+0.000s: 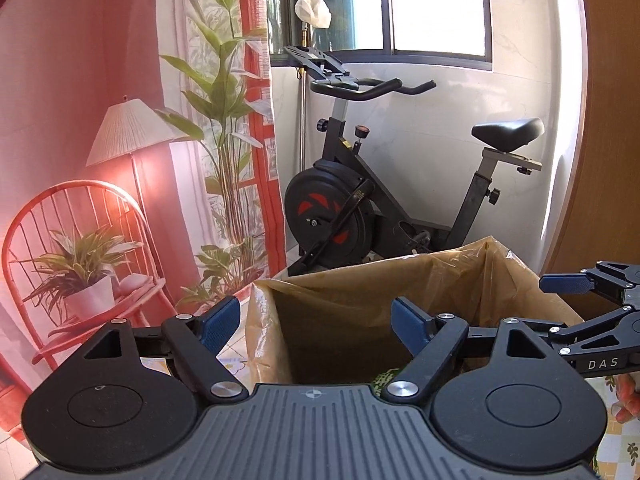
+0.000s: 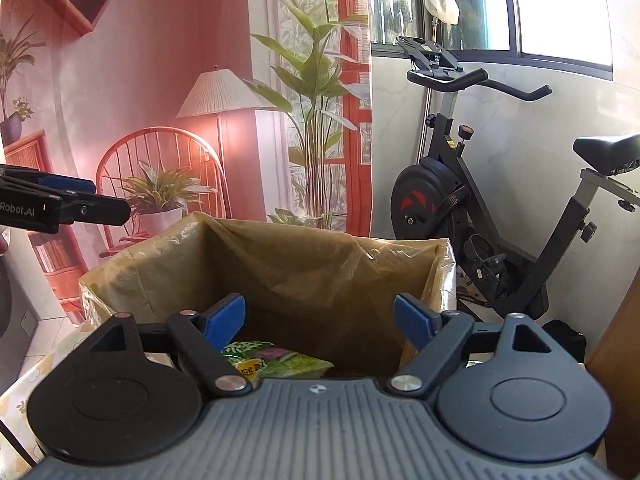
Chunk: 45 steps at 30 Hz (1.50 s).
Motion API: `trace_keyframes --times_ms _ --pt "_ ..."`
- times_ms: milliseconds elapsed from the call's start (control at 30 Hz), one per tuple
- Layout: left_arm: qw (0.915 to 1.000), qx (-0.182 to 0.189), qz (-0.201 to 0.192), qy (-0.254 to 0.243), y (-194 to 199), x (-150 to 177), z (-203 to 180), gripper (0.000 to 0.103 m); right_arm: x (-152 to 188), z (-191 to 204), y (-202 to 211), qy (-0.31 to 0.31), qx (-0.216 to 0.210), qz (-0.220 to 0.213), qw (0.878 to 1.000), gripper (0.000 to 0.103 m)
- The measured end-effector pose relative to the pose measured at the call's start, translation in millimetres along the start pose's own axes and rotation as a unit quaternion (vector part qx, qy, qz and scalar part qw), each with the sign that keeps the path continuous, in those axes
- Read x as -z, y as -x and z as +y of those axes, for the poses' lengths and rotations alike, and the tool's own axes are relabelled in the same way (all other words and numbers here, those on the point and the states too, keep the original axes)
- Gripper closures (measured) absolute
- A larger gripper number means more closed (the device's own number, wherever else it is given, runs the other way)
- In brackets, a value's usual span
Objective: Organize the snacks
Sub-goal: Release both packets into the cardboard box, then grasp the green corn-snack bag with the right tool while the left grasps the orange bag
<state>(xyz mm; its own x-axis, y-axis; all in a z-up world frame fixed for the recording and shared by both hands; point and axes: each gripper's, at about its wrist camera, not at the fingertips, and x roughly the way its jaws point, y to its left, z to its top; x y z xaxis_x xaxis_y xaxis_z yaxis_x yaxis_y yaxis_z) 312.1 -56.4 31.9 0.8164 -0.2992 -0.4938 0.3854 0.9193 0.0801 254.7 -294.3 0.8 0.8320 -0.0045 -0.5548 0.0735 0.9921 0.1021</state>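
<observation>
A box lined with a tan plastic bag [image 1: 400, 292] stands in front of both grippers; it also shows in the right wrist view [image 2: 304, 272]. A green snack packet [image 2: 276, 360] lies inside it, and a sliver of green packet [image 1: 386, 380] shows in the left wrist view. My left gripper [image 1: 316, 324] is open and empty, above the box's near left edge. My right gripper [image 2: 320, 320] is open and empty, above the box's near side over the packet. The right gripper's fingers [image 1: 568, 284] show at the right of the left wrist view; the left gripper's fingers [image 2: 68, 192] show at the left of the right wrist view.
A black exercise bike [image 1: 400, 184] stands behind the box by a window; it also shows in the right wrist view [image 2: 500, 200]. A printed backdrop with a chair, lamp and plants [image 1: 120, 160] hangs at the left. A wooden panel [image 1: 612, 120] stands at the right. A patterned tablecloth [image 2: 24, 384] lies under the box.
</observation>
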Motion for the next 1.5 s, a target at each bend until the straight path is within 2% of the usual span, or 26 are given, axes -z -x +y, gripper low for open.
trace_keyframes --times_ms 200,333,433,600,767,933,1133,1233,1367,1500 --pt "0.9982 -0.011 -0.016 0.057 55 41 30 0.019 24 -1 49 0.006 -0.018 -0.026 0.999 0.019" --pt "0.9947 -0.024 -0.021 0.098 80 75 43 0.019 46 0 68 0.02 -0.027 -0.027 0.999 0.017" --pt "0.9896 -0.033 -0.02 0.139 89 102 47 0.019 67 -4 73 0.027 -0.026 -0.008 0.999 0.016" --pt "0.9813 -0.032 -0.005 0.19 87 139 38 0.019 111 -10 70 0.053 -0.011 0.053 0.997 0.013" --pt "0.9771 -0.02 0.031 0.21 72 165 26 0.019 153 -12 62 0.099 -0.022 0.116 0.988 0.008" --pt "0.9766 -0.008 0.05 0.209 64 180 17 0.019 179 -19 57 0.115 -0.052 0.147 0.981 0.005" --pt "0.9748 -0.006 0.061 0.214 57 188 11 0.019 191 -31 41 0.101 -0.071 0.187 0.975 0.005" --pt "0.9737 -0.005 0.067 0.217 54 190 11 0.019 197 -35 30 0.073 -0.073 0.208 0.973 0.004" --pt "0.9726 -0.007 0.073 0.221 52 194 14 0.019 203 -35 28 0.055 -0.073 0.213 0.973 0.005" --pt "0.9681 -0.012 0.084 0.236 48 203 20 0.019 205 -33 33 0.042 -0.06 0.199 0.977 0.013"
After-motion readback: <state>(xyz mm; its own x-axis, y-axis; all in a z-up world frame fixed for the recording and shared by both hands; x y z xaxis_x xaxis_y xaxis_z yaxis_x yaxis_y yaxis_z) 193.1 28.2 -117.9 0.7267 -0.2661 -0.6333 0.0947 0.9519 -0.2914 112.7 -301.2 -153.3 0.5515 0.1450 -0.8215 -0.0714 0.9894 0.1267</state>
